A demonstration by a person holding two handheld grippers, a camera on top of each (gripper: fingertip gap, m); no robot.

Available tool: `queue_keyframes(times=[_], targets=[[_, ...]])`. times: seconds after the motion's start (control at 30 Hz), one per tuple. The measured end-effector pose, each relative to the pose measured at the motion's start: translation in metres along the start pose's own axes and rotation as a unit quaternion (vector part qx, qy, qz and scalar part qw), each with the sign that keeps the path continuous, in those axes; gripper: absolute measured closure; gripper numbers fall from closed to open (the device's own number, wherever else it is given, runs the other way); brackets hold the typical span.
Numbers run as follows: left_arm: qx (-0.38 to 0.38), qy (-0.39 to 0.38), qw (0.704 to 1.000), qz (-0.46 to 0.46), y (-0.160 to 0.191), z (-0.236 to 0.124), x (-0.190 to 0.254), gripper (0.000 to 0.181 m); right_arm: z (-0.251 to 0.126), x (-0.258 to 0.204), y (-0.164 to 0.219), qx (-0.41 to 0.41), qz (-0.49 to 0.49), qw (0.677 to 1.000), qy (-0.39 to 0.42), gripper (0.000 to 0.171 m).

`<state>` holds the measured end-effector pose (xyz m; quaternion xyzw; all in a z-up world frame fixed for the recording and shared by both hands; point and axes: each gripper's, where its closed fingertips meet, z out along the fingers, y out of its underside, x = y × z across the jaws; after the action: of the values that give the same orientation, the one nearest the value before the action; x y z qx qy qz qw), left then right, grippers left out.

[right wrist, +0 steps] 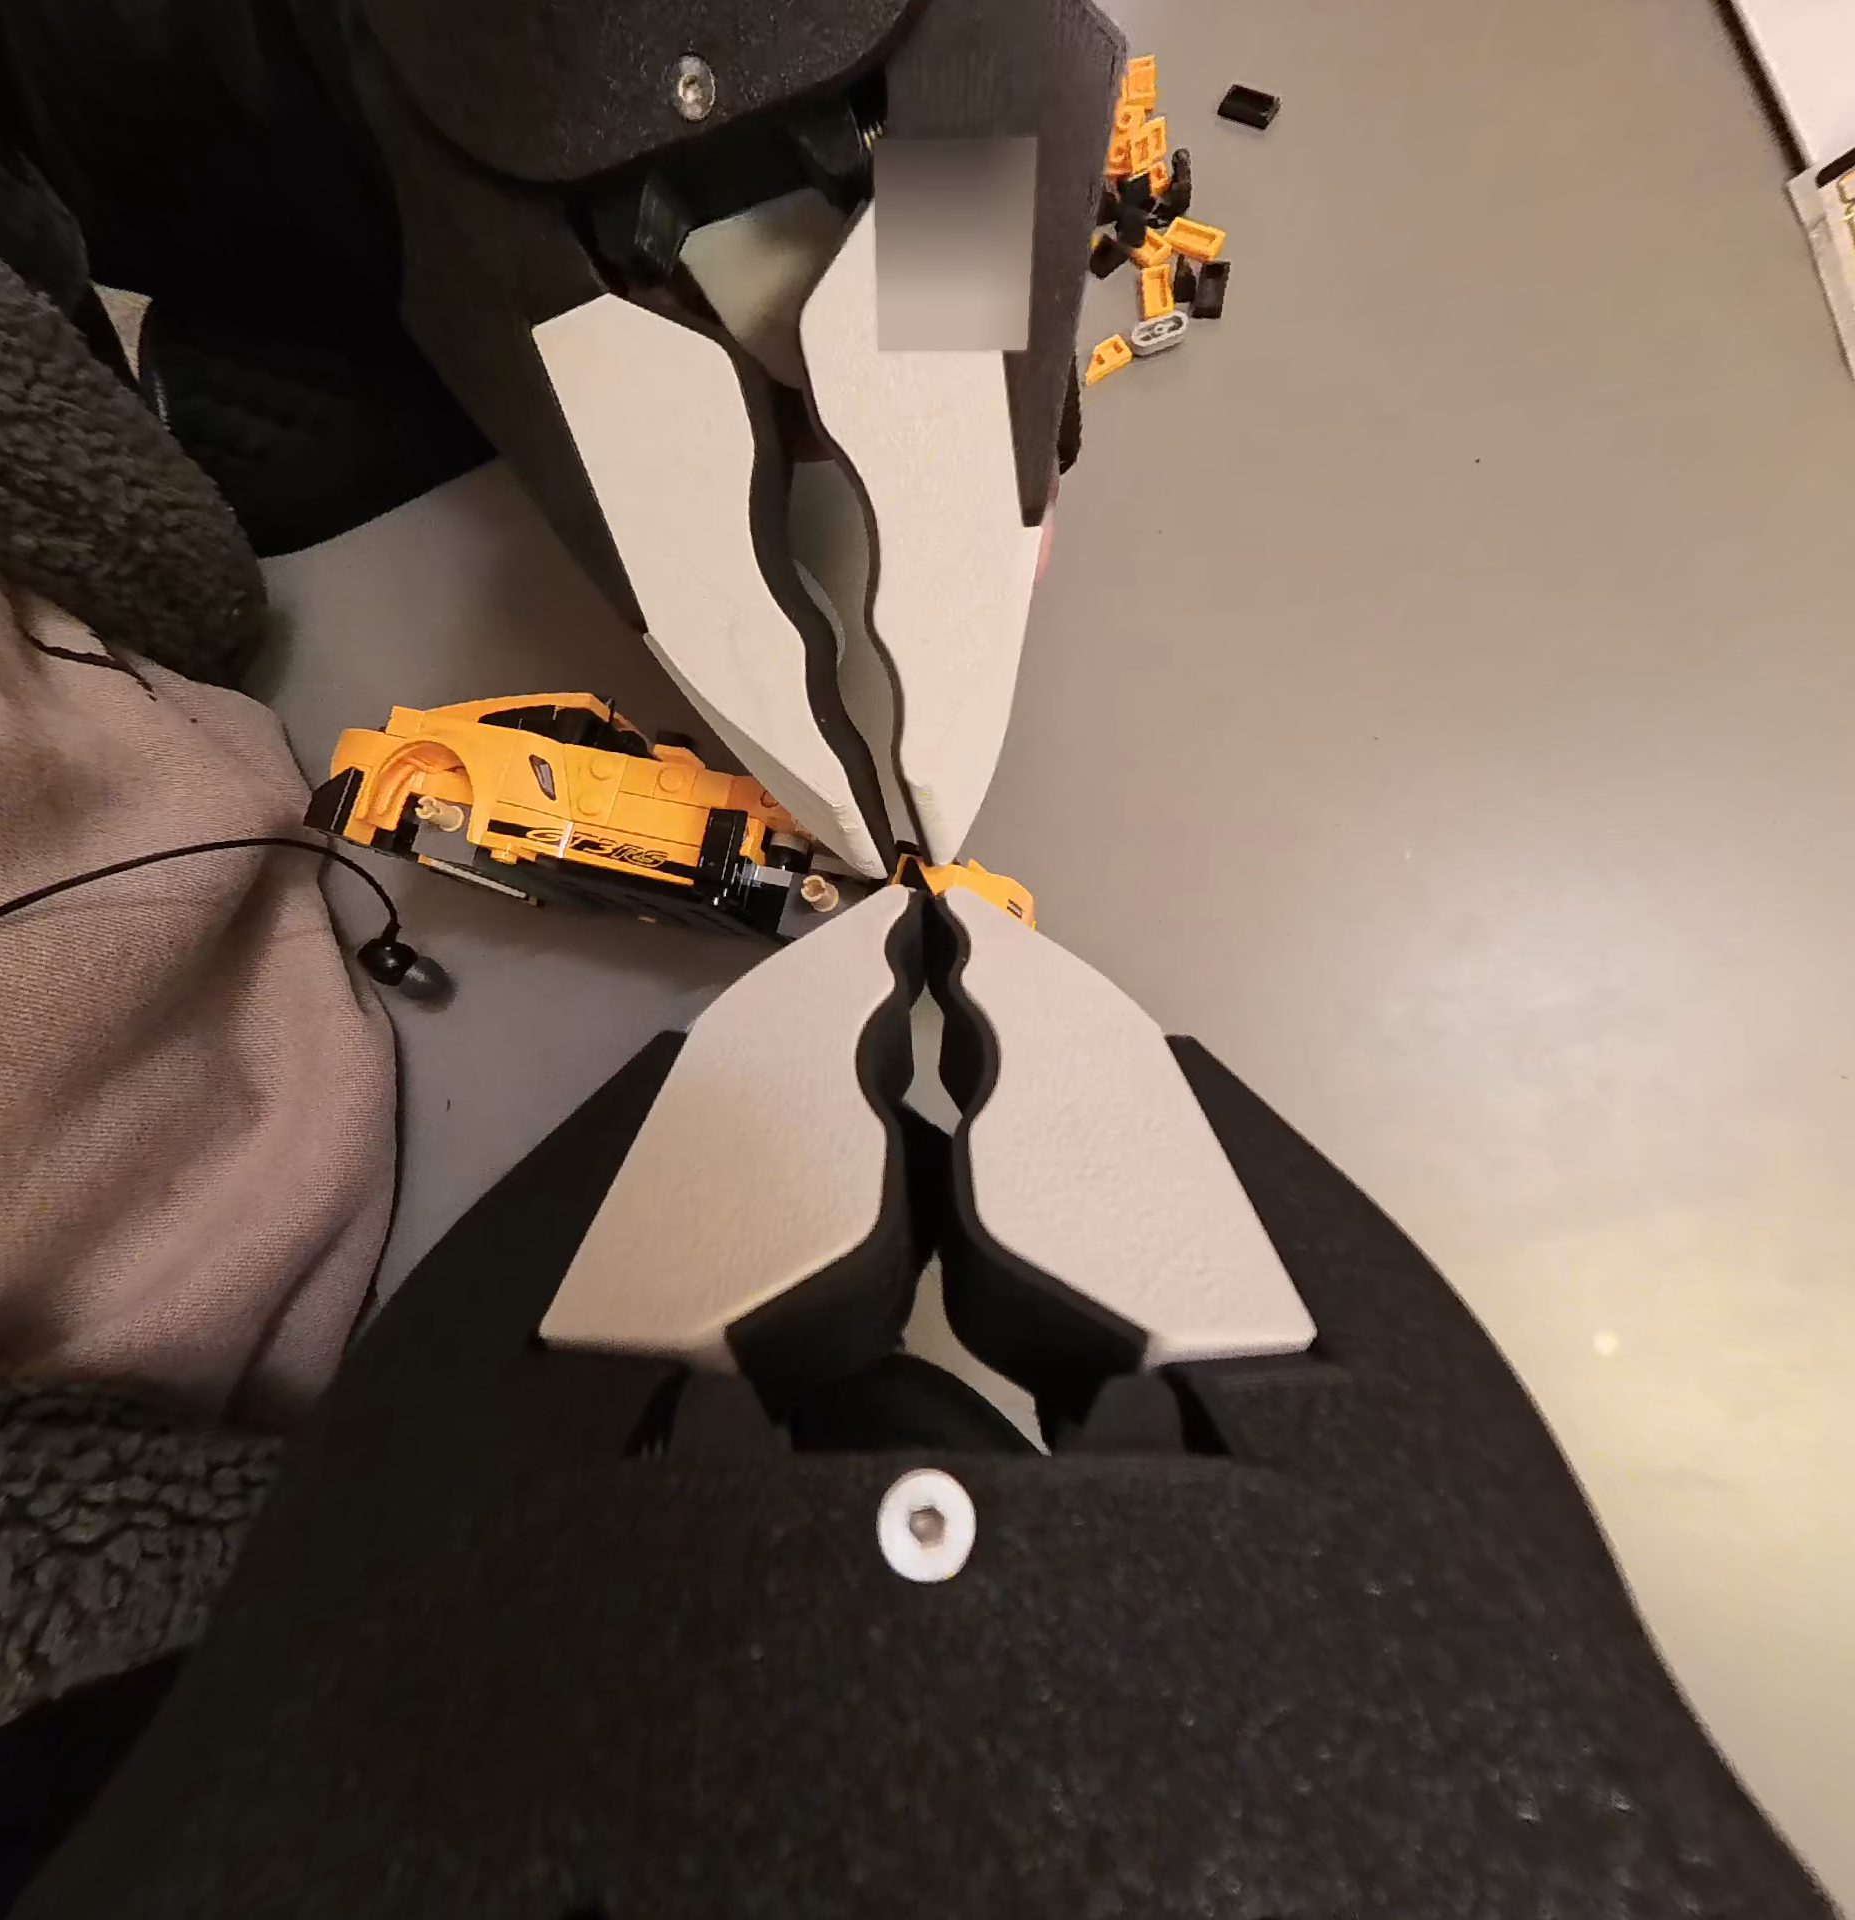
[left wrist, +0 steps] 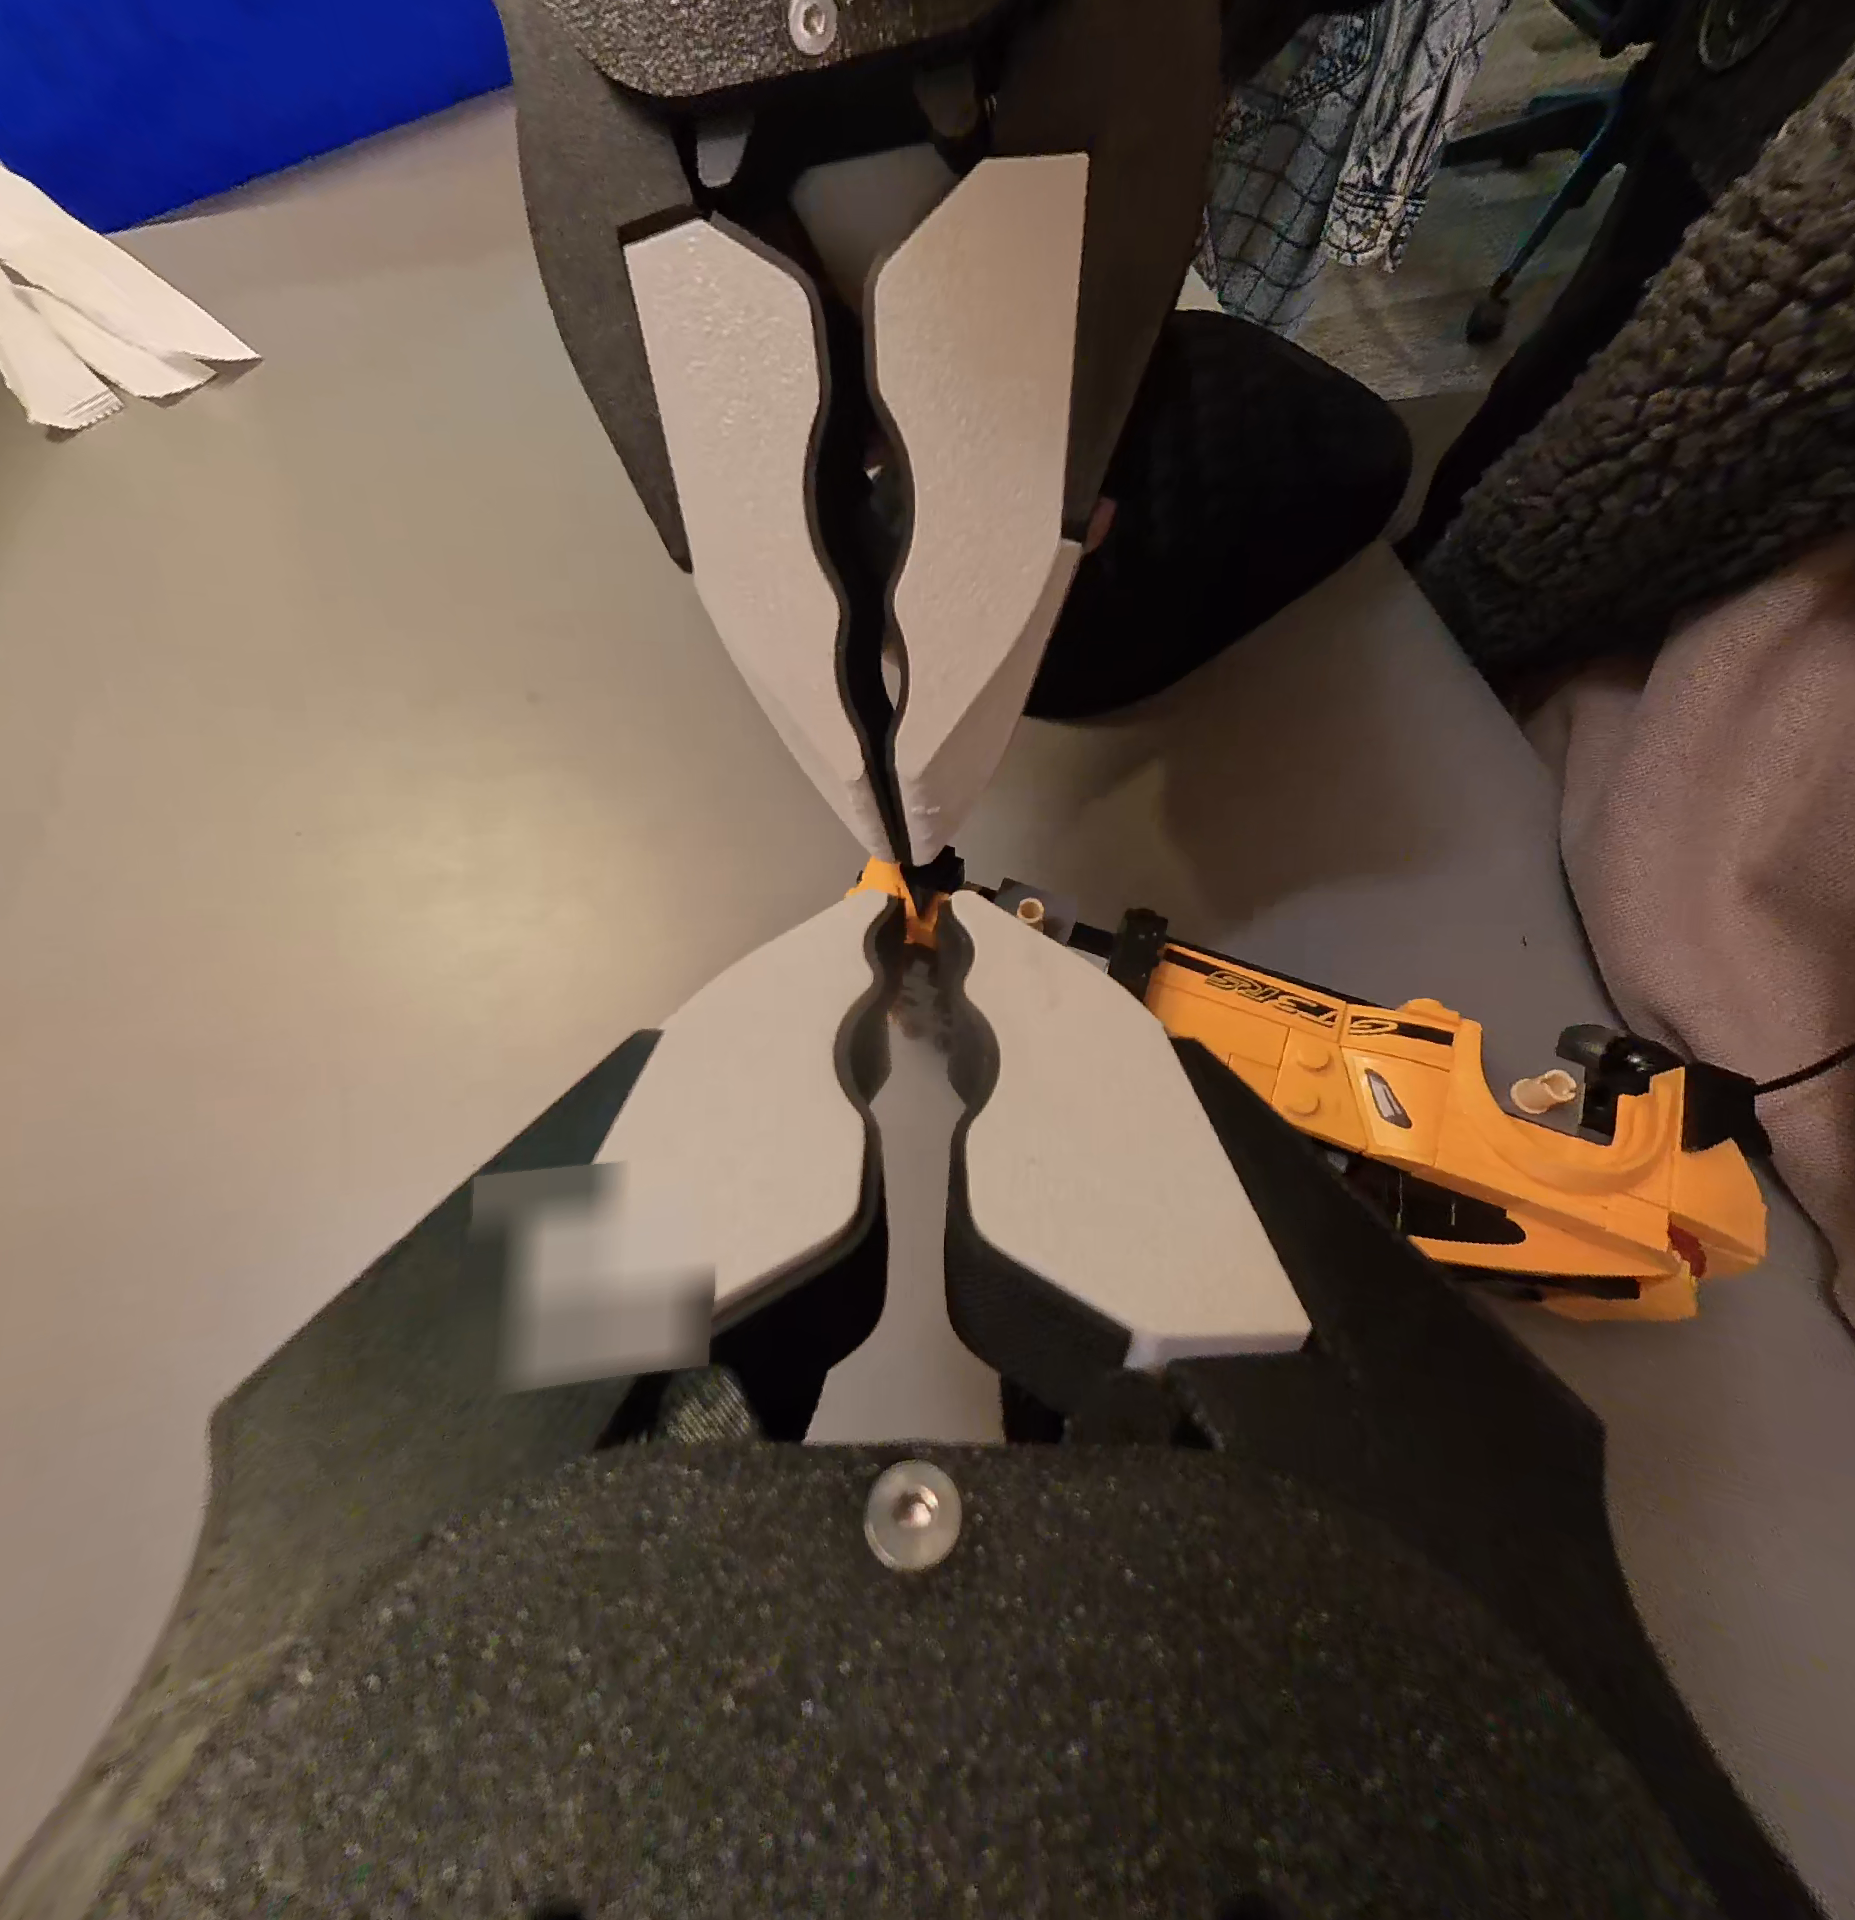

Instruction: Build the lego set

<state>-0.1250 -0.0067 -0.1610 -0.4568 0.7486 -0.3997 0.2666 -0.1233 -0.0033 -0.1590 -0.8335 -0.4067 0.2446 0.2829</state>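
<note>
— Grey surface (right wrist: 1422,831), what's lying on it?
— An orange lego car (right wrist: 590,810) tipped on its side near the edge, and a pile of loose orange and black bricks (right wrist: 1157,223) farther off.
— And the grippers?
— The left gripper (left wrist: 915,914) and right gripper (right wrist: 918,894) meet tip to tip over a small orange and black piece (left wrist: 918,894) just beside the car. Both sets of jaws are pinched closed on it.
</note>
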Motion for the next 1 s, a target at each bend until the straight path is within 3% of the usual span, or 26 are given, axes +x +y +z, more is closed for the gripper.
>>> queue_keyframes(times=[0.73, 1.0], targets=[[0.003, -0.015, 0.999, 0.035, 0.0002, -0.0009, 0.0001, 0.181, 0.0009, 0.0, -0.0032, 0.018, -0.006, 1.0, -0.003, 0.171], [0.009, -0.003, 1.0, 0.02, 0.0001, -0.0062, -0.0004, 0.171, -0.0074, 0.0025, -0.0075, 0.058, -0.034, 0.998, 0.014, 0.171]])
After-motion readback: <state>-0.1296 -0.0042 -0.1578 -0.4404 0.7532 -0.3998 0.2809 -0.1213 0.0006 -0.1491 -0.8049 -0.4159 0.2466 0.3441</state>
